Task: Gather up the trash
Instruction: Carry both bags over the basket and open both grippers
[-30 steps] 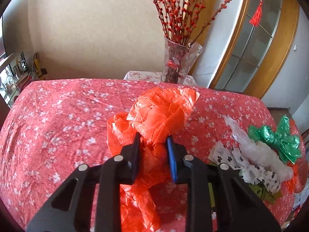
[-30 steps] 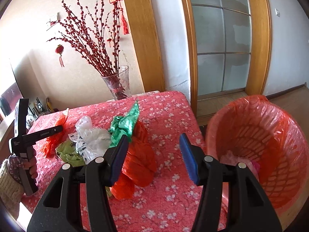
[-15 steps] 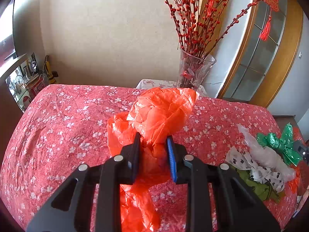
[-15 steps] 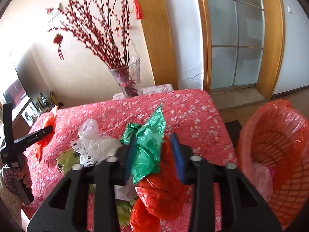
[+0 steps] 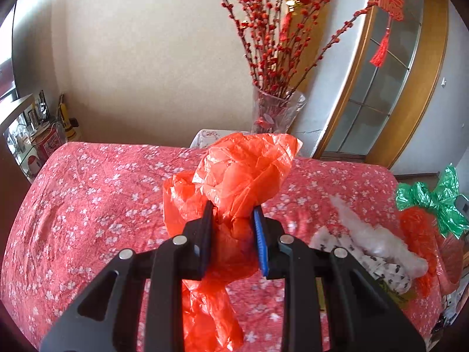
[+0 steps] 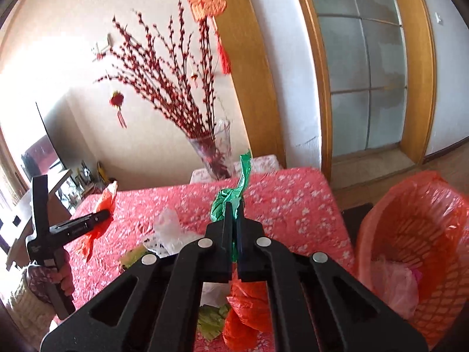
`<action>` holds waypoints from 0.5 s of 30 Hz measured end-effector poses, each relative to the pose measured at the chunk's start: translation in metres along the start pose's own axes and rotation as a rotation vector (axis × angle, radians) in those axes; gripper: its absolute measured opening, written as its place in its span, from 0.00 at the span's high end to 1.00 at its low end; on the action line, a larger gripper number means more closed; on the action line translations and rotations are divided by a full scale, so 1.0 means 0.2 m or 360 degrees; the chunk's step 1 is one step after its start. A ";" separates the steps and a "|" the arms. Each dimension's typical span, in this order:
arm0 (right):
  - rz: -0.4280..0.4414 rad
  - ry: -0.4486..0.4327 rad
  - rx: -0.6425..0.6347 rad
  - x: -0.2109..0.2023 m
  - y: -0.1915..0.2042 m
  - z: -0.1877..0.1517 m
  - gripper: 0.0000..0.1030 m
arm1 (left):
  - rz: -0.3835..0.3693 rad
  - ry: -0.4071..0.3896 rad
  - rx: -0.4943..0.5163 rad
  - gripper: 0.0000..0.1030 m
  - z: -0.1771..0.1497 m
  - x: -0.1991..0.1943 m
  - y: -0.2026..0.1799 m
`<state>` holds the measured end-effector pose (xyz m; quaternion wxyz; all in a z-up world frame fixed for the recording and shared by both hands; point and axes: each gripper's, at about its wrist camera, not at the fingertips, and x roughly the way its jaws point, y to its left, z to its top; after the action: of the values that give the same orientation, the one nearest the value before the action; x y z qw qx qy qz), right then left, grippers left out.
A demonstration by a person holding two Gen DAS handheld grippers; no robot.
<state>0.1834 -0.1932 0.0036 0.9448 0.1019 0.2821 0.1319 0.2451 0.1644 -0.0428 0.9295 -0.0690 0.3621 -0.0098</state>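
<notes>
My left gripper (image 5: 231, 217) is shut on a crumpled orange plastic bag (image 5: 243, 176) and holds it above the red floral tablecloth (image 5: 88, 199). The bag hangs down below the jaws. My right gripper (image 6: 234, 208) is shut on a green plastic bag (image 6: 231, 196), with an orange bag (image 6: 246, 316) hanging under it. In the left wrist view that green bag (image 5: 433, 199) is lifted at the far right. The left gripper also shows in the right wrist view (image 6: 102, 215).
An orange-lined trash basket (image 6: 410, 249) stands to the right of the table. A clear bag (image 5: 375, 237), a paw-print wrapper (image 5: 381, 267) and a yellow-green wrapper (image 6: 132, 256) lie on the cloth. A glass vase (image 5: 275, 114) with red branches stands at the far edge.
My right gripper went from open to shut on the green bag and has lifted it. My left gripper has risen a little with the orange bag.
</notes>
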 end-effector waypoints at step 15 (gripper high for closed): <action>-0.0209 -0.0137 0.0117 -0.25 -0.27 0.02 0.98 | -0.0241 -0.0053 0.0168 0.75 0.04 -0.17 -0.45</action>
<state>0.1560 -0.2591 0.0174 0.9582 0.1235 0.2522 0.0547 0.2289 0.0778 -0.0015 0.9344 -0.0472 0.3393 -0.0979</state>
